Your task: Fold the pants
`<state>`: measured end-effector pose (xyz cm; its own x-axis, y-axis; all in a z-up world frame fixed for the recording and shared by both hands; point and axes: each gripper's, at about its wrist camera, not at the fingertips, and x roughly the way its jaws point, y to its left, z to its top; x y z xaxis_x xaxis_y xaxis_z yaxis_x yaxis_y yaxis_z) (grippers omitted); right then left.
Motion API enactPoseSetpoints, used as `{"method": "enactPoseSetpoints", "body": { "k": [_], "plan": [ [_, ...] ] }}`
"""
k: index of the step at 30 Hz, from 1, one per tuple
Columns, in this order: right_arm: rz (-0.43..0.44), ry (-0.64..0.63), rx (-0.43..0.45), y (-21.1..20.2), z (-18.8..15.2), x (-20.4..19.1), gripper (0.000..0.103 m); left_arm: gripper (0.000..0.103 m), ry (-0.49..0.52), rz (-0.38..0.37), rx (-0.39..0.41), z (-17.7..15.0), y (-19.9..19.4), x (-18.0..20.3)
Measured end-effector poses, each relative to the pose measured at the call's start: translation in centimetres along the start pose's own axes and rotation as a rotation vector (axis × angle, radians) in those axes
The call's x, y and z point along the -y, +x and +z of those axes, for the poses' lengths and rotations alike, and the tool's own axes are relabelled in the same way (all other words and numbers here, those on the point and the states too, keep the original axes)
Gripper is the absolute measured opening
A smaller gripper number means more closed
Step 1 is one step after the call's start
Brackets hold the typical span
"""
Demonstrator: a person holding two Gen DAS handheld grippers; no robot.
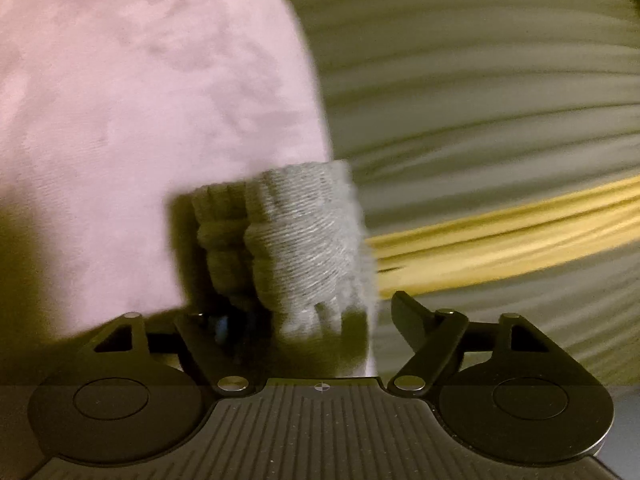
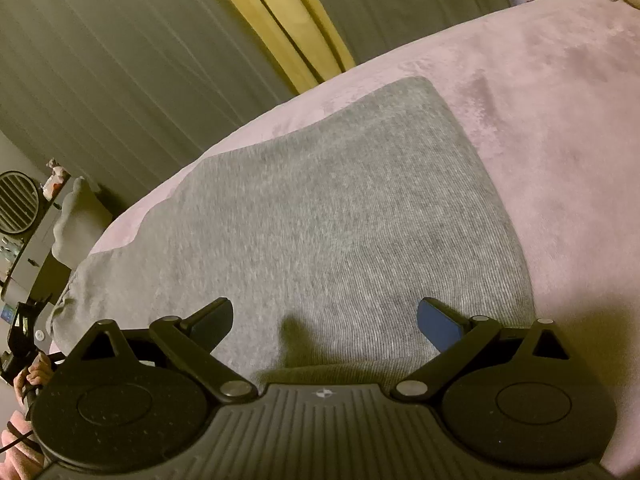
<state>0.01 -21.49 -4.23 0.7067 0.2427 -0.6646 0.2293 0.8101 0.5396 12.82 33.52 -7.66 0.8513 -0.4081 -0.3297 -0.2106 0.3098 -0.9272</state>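
Pants bunched right up against the left wrist lens, grey ribbed knit, gathered into thick ridges like a cuff or waistband. Sitting between the fingers of the left gripper, the bundle pressed toward the left finger; right finger standing clear of the cloth with a gap showing. Left finger mostly buried behind the fabric, so no telling whether the grip is truly closed on it or merely spread around it. Pink blanket filling the left half behind the bunch, soft and mottled. Grey curtains smeared with blur on the right, a yellow curtain strip cutting through.

Over to the right wrist view: pants spread flat across the pink blanket, a broad grey panel, fine-ribbed, smooth through the middle, rumpled at the far left edge. Right gripper spread wide just above the near edge of the cloth, blue pads exposed, nothing between them. Shadow falling on the fabric between the fingers. Grey curtains and yellow curtain strip behind the bed. No containers anywhere in either view.
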Motion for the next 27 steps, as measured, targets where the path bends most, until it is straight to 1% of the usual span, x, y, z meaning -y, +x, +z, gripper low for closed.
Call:
{"method": "enactPoseSetpoints", "body": {
  "k": [1, 3, 4, 5, 6, 7, 8, 10, 11, 12, 15, 17, 19, 21, 23, 25, 27],
  "plan": [
    [-0.001, -0.001, 0.0, 0.0, 0.0, 0.0, 0.099, 0.077, -0.004, 0.025, -0.005, 0.1, 0.3, -0.2],
    [-0.004, -0.004, 0.001, 0.1, 0.0, -0.1, 0.099, 0.08, -0.003, 0.021, -0.007, 0.2, 0.5, 0.1],
    [-0.006, -0.007, 0.002, 0.1, 0.0, -0.1, 0.099, 0.079, -0.001, 0.027, -0.007, 0.2, 0.6, 0.3],
    [-0.007, -0.009, 0.001, 0.1, 0.0, -0.2, 0.099, 0.076, 0.006, 0.029, -0.006, 0.2, 0.6, 0.4],
    [-0.008, -0.01, 0.002, 0.1, -0.1, -0.2, 0.099, 0.07, 0.015, 0.035, -0.004, 0.2, 0.6, 0.4],
    [-0.008, -0.01, 0.002, 0.1, -0.1, -0.2, 0.099, 0.054, 0.016, 0.05, -0.004, 0.2, 0.7, 0.4],
    [-0.006, -0.009, 0.003, 0.1, -0.1, -0.2, 0.099, 0.041, 0.011, 0.061, -0.007, 0.3, 0.7, 0.2],
    [-0.002, -0.003, 0.004, 0.0, -0.1, -0.1, 0.099, 0.034, -0.014, 0.055, -0.004, 0.3, 0.6, -0.2],
    [-0.001, 0.0, 0.005, 0.0, 0.0, -0.1, 0.099, 0.031, -0.003, 0.055, 0.004, 0.2, 0.5, 0.1],
    [0.0, 0.002, 0.006, 0.0, 0.0, -0.1, 0.099, 0.029, 0.026, 0.057, 0.014, -0.1, -0.1, 0.5],
    [0.006, 0.012, 0.008, -0.1, 0.0, 0.0, 0.099, 0.026, 0.169, 0.062, 0.055, -1.3, -1.0, 3.5],
    [0.02, 0.042, 0.01, -0.2, 0.2, 0.4, 0.099, 0.025, 0.247, 0.044, 0.077, -2.3, -1.7, 5.7],
    [0.038, 0.083, 0.012, -0.5, 0.4, 0.9, 0.099, 0.025, 0.3, 0.01, 0.089, -3.5, -2.4, 8.0],
    [0.048, 0.116, 0.015, -0.8, 0.5, 1.3, 0.099, 0.025, 0.354, -0.014, 0.089, -4.7, -2.9, 10.4],
    [0.046, 0.128, 0.015, -1.0, 0.6, 1.3, 0.099, 0.025, 0.44, -0.029, 0.09, -6.3, -3.3, 13.1],
    [0.042, 0.129, 0.02, -1.4, 0.7, 1.0, 0.099, 0.025, 0.522, -0.059, 0.083, -8.4, -3.5, 15.8],
    [0.037, 0.135, 0.042, -2.1, 0.8, 0.9, 0.099, 0.024, 0.603, -0.097, 0.057, -11.1, -3.5, 18.6]
  ]
}}
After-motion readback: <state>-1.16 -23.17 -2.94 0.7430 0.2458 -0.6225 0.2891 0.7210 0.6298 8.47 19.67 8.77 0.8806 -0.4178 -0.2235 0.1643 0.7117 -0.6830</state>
